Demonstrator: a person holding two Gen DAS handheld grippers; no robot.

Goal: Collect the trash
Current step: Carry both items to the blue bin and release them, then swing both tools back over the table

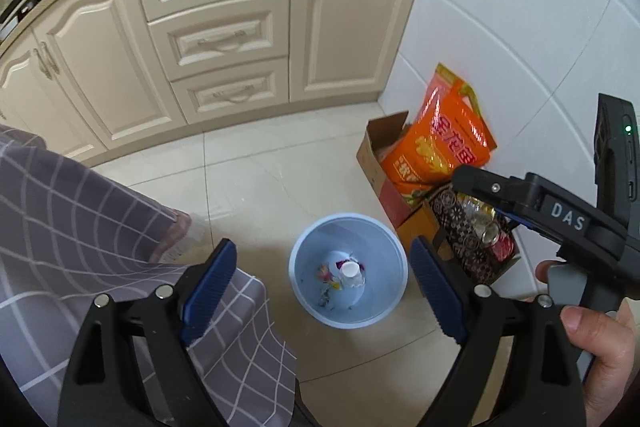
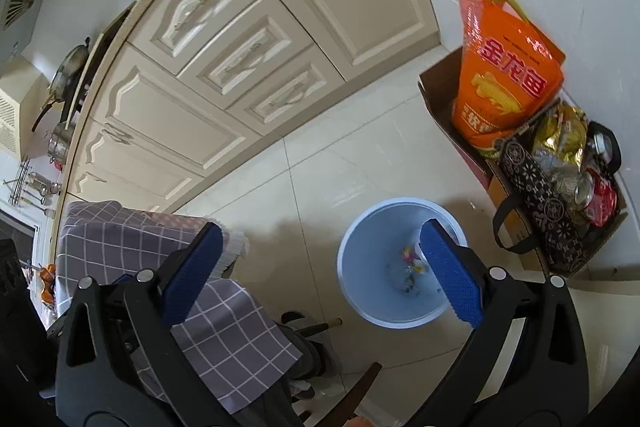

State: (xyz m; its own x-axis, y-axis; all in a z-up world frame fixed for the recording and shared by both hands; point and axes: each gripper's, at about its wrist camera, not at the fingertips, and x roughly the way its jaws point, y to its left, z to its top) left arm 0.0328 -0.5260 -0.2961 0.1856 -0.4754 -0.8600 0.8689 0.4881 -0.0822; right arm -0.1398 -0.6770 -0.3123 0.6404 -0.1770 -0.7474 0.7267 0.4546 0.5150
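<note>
kitchen floor of pale tiles, cream cabinets [image 1: 208, 39] across the top. low centre, a blue bin [image 1: 348, 271] holds trash [image 1: 352, 273]. left claw [image 1: 324, 291] and right claw [image 2: 320, 267] both gape wide, empty. later drops from this height could bounce past the rim.

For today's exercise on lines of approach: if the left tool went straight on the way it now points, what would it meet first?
Probably the light blue bin on the floor: it sits between the left tool's open jaws, nothing visible before it. It would likely meet the rim or the white cup inside; depth is unclear.
</note>
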